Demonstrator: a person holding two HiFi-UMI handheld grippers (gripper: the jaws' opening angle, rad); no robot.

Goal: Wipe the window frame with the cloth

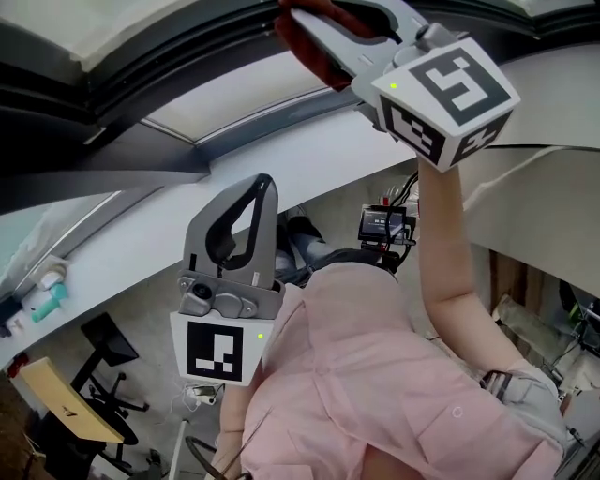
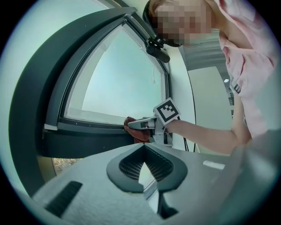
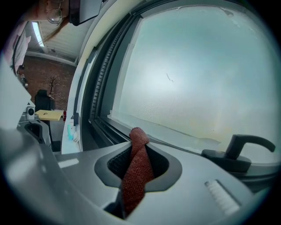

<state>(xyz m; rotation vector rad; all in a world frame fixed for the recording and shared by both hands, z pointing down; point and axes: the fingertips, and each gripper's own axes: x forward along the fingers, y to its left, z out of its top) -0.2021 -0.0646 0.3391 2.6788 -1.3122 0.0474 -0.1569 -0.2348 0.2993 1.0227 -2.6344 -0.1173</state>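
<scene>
A dark red cloth (image 1: 302,39) is clamped in my right gripper (image 1: 292,15), raised at the top of the head view against the dark grey window frame (image 1: 141,103). In the right gripper view the cloth (image 3: 137,169) runs up between the jaws of the right gripper (image 3: 139,147), its end close to the lower frame rail (image 3: 103,127) under the frosted pane. The left gripper view shows the cloth (image 2: 134,132) touching the frame's bottom rail (image 2: 88,127). My left gripper (image 1: 262,187) hangs lower, away from the frame, shut and empty (image 2: 143,151).
A black window handle (image 3: 239,151) sticks out at the lower right of the pane. A white sill (image 1: 141,244) runs below the frame, with small bottles (image 1: 47,291) at its left end. Beneath are an office chair (image 1: 108,347) and a yellow board (image 1: 66,403).
</scene>
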